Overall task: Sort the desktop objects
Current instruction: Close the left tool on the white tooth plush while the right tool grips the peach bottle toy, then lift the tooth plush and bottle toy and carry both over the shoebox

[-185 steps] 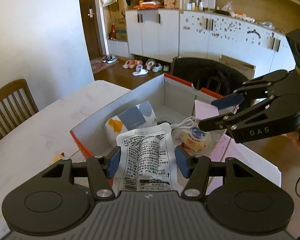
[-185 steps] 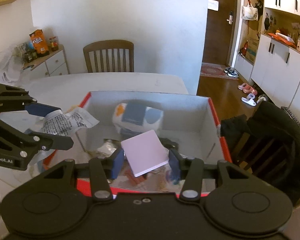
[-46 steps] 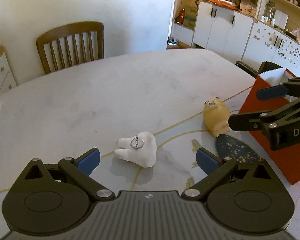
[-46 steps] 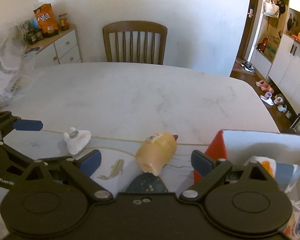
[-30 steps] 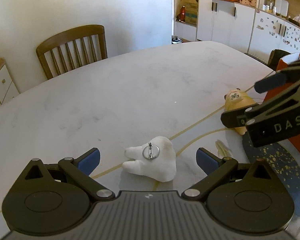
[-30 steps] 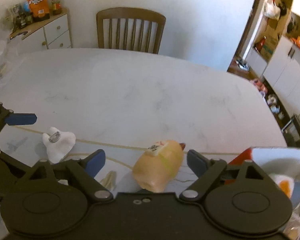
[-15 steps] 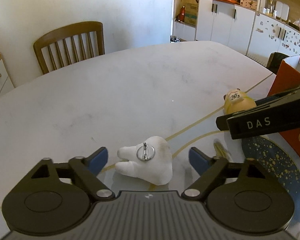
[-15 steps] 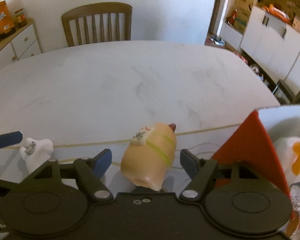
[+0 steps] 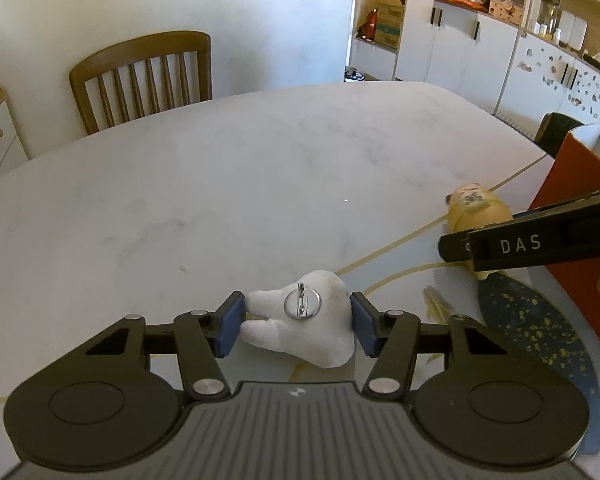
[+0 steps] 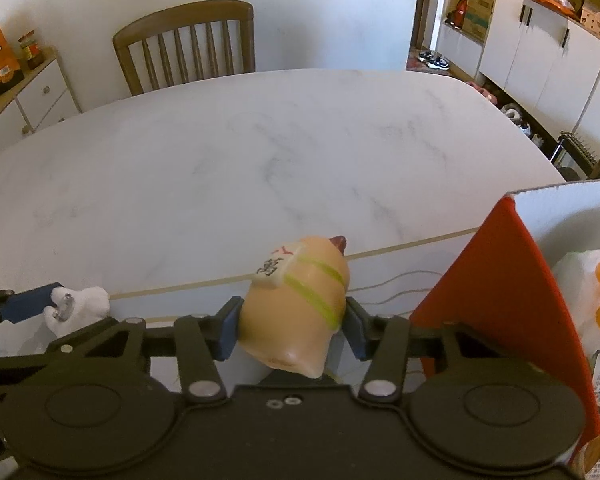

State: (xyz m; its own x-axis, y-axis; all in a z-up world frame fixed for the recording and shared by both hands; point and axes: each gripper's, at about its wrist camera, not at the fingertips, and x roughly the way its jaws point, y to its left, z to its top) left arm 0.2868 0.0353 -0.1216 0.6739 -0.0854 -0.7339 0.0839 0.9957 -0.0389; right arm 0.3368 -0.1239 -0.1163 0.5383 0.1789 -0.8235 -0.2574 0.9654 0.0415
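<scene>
Tooth-shaped white plush [image 9: 304,326] is lying on the marble table [image 9: 236,184], left of the red box [image 10: 496,300], pinched between the left gripper's [image 9: 296,326] jaws; nearer the box, the right gripper [image 10: 290,326] is clamping a peach figurine [image 10: 296,304].

my left gripper [image 9: 298,322] is matte black plastic with a ribbed grey housing, two round recessed discs, silver screws at the linkage joints and blue pads [image 9: 229,325] on the fingers. my right gripper [image 10: 291,329] looks the same, with two small holes in its housing and white "das" lettering on one arm.
</scene>
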